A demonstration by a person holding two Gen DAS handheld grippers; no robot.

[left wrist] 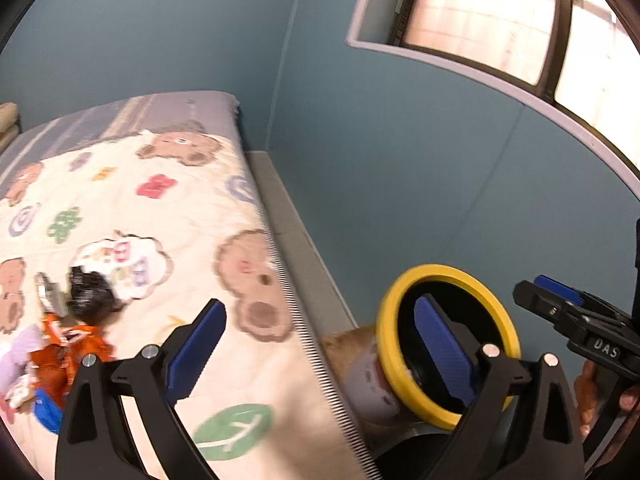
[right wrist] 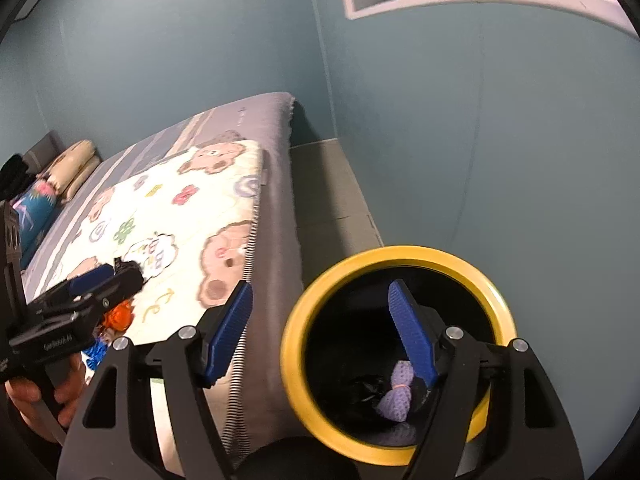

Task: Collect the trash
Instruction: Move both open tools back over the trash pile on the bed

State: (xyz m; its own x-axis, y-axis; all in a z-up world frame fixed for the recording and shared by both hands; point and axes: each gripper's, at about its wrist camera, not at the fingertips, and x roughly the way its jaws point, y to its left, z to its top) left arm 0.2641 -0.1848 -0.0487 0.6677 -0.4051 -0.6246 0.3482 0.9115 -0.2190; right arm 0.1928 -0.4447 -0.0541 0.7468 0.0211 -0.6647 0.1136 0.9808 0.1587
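A bin with a yellow rim (left wrist: 400, 320) (right wrist: 320, 300) stands on the floor beside the bed. A purple crocheted piece (right wrist: 396, 396) and a black bag lie inside it. Trash lies on the bed's bear blanket: an orange wrapper (left wrist: 64, 352), a crumpled black bag (left wrist: 90, 294), a silver wrapper (left wrist: 50, 294), a purple piece (left wrist: 16, 360) and a blue piece (left wrist: 46, 412). My left gripper (left wrist: 316, 356) is open and empty over the bed edge. My right gripper (right wrist: 320, 332) is open and empty, one finger over the bin mouth.
The bed (right wrist: 276, 240) runs along a strip of floor (right wrist: 332, 196) next to the blue wall. Pillows (right wrist: 72, 168) lie at its far end. A window (left wrist: 500, 20) is set in the wall at upper right.
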